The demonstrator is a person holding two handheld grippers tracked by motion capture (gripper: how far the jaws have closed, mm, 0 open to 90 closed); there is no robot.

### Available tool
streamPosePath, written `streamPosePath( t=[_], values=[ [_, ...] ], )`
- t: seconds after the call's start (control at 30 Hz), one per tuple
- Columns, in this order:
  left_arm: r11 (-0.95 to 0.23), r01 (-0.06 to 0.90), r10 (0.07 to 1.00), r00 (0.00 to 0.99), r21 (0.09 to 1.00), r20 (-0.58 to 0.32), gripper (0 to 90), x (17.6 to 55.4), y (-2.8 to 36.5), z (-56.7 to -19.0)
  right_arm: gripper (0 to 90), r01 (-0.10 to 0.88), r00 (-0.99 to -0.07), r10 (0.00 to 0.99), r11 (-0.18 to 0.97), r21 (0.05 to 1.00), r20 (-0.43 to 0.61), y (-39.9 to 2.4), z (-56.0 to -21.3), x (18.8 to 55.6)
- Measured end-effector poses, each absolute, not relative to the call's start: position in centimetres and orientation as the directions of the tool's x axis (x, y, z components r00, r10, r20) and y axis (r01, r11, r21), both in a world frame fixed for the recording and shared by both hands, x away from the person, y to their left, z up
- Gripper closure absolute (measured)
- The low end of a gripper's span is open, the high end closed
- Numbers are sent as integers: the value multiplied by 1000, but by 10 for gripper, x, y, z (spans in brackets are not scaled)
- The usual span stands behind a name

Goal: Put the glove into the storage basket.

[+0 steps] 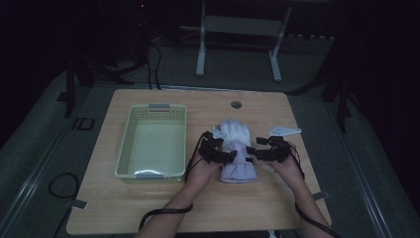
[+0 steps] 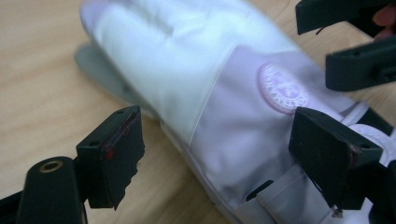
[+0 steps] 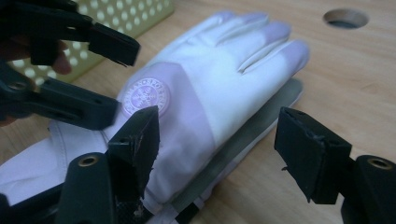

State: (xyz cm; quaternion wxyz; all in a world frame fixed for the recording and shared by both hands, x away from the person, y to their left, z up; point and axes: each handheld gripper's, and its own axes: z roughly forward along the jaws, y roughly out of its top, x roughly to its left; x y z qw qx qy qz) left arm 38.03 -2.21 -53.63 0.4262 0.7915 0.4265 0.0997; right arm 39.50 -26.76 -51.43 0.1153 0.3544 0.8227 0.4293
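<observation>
A white and pale lilac glove (image 1: 236,148) lies flat on the wooden table (image 1: 148,208), fingers pointing away from the person, with a round badge (image 2: 282,88) on its back. A second, grey-palmed glove (image 3: 261,123) peeks out from under it. My left gripper (image 1: 225,154) hovers open over the glove's left edge near the wrist, jaws spread on either side of the cuff (image 2: 219,154). My right gripper (image 1: 257,152) stands open at the glove's right edge, one jaw above the fabric (image 3: 187,121), the other over bare wood. Nothing is held.
A pale green perforated basket (image 1: 125,144) stands left of the glove, with nothing inside. A round cable hole (image 1: 236,104) sits near the table's far edge. A small white tag-like piece (image 1: 285,131) lies right of the glove. Table legs stand on the floor beyond.
</observation>
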Motion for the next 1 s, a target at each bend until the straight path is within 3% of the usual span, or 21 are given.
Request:
streamPosePath(
  t=[0.13, 0.33, 0.5, 0.63, 0.73, 0.87, 1.0],
  values=[
    [-289, 614, 751, 621, 735, -223, 182, 380, -22, -549, 307, 519, -727, 680, 456, 722, 94, -262, -532, 395],
    [-223, 714, 704, 589, 664, -397, 187, 392, -15, -568, 305, 624, -692, 690, 421, 658, 214, -265, -548, 403],
    [-248, 724, 635, 623, 644, -456, 366, 398, -12, -567, 505, 667, -690, 646, 394, 632, 326, -266, -552, 408],
    [-227, 752, 593, 611, 619, -525, 520, 401, -9, -569, 662, 648, -703, 643, 402, 647, 304, -263, -550, 404],
    [-232, 739, 594, 623, 633, -510, 614, 399, -9, -565, 758, 640, -695, 661, 388, 664, 284, -261, -547, 400],
    [-235, 732, 595, 629, 639, -501, 688, 397, -10, -558, 793, 639, -685, 672, 369, 675, 282, -261, -541, 396],
    [-233, 732, 591, 630, 641, -504, 706, 395, -9, -547, 800, 630, -683, 678, 358, 689, 272, -260, -532, 392]
  ],
)
